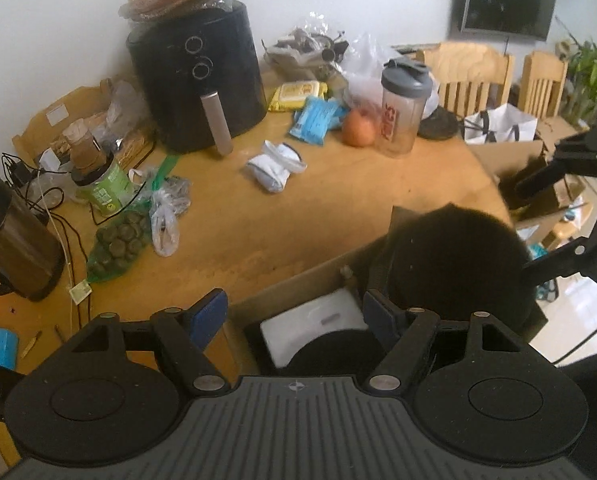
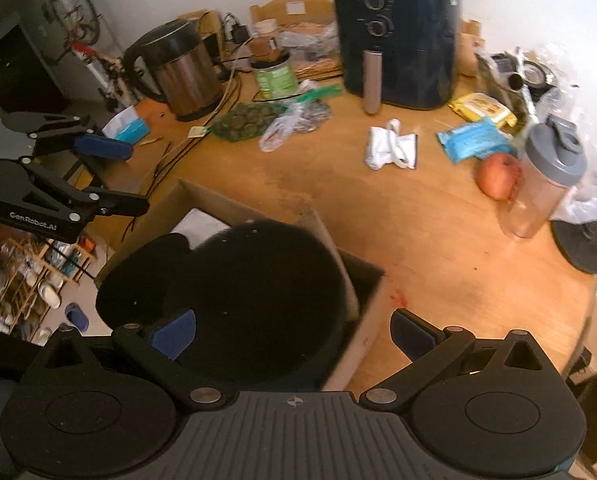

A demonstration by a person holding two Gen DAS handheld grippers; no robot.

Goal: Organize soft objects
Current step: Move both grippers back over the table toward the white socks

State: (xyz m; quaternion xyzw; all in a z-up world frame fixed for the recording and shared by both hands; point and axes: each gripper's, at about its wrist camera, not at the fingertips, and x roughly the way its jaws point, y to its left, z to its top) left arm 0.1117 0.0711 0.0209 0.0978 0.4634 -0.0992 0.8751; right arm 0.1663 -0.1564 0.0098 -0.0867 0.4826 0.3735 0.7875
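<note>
Right wrist view: right gripper [image 2: 294, 336] open, empty, left gripper [image 1: 294, 316] likewise; black soft item [image 2: 254, 284] heaped in cardboard box [image 2: 362, 320] below both. Risk: bulging pile springs out; white bundle [image 2: 390, 148] lies far ahead.

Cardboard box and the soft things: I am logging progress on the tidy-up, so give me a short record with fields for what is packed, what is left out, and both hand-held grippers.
container: cardboard box at the near table edge
inside box: black fuzzy item, partly over a white item
still out: white rolled socks on the wooden table, in front of the air fryer
left hand-held gripper: open, empty, over the box
right hand-held gripper: open, empty, one finger over the black item
</note>
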